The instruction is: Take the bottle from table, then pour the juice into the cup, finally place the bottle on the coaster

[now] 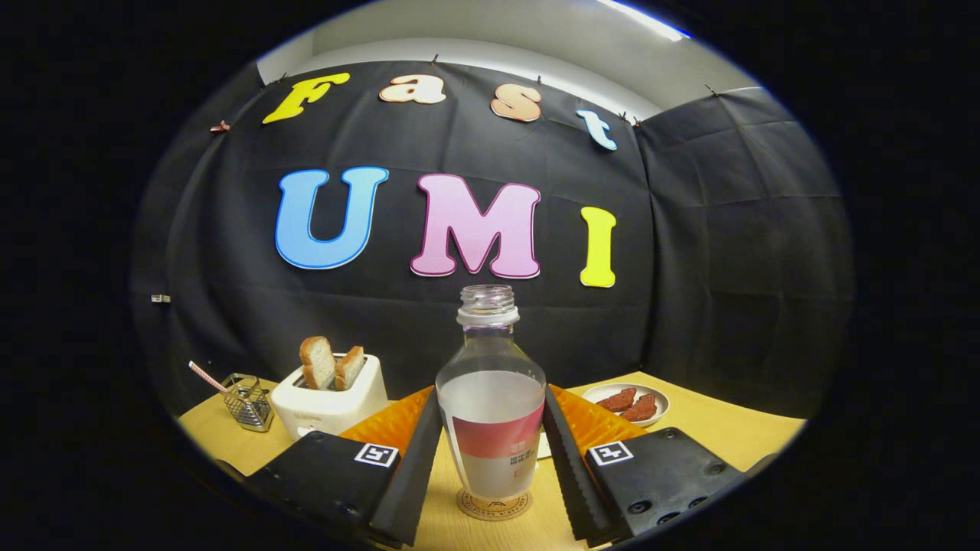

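While bottle [491,405] stands upright on coaster [494,505], hand-held gripper [490,444] fingers flank it, contact unclear.

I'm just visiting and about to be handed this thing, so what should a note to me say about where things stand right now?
Claw: its two fingers stand on either side of the bottle, close to its sides; whether they still press on it cannot be told.
Bottle: upright, cap off, standing on the round coaster on the wooden table. It holds cloudy liquid.
Cup: I can't point to it.
Beyond: toaster with bread, and a plate.
Done, apparently: bottle set on coaster. Left: open the claw and draw back without tipping it.
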`<state>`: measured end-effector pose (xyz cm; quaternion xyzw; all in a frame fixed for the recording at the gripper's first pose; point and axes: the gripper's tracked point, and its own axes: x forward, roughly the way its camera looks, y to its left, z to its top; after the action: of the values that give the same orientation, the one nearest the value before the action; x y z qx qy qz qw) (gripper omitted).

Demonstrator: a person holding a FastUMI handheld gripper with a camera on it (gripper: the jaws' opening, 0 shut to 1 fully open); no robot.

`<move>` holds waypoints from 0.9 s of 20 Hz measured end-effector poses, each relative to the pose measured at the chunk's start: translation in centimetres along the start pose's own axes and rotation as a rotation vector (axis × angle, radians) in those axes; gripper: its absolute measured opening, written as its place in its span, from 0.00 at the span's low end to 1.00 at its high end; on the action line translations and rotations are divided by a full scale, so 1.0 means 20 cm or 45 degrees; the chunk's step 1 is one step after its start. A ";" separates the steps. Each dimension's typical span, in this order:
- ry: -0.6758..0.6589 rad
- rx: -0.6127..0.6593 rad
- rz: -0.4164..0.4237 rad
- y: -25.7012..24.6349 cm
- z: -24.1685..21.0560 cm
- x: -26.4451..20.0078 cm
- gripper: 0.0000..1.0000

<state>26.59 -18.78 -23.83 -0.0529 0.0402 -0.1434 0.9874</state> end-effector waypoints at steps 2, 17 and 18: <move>0.027 -0.002 -0.010 -0.01 -0.10 0.05 0.75; 0.108 -0.022 0.045 0.06 -0.46 0.15 0.75; 0.111 -0.016 0.030 0.04 -0.47 0.15 0.75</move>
<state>28.82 -19.69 -33.36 -0.0524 0.0846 -0.1335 0.9860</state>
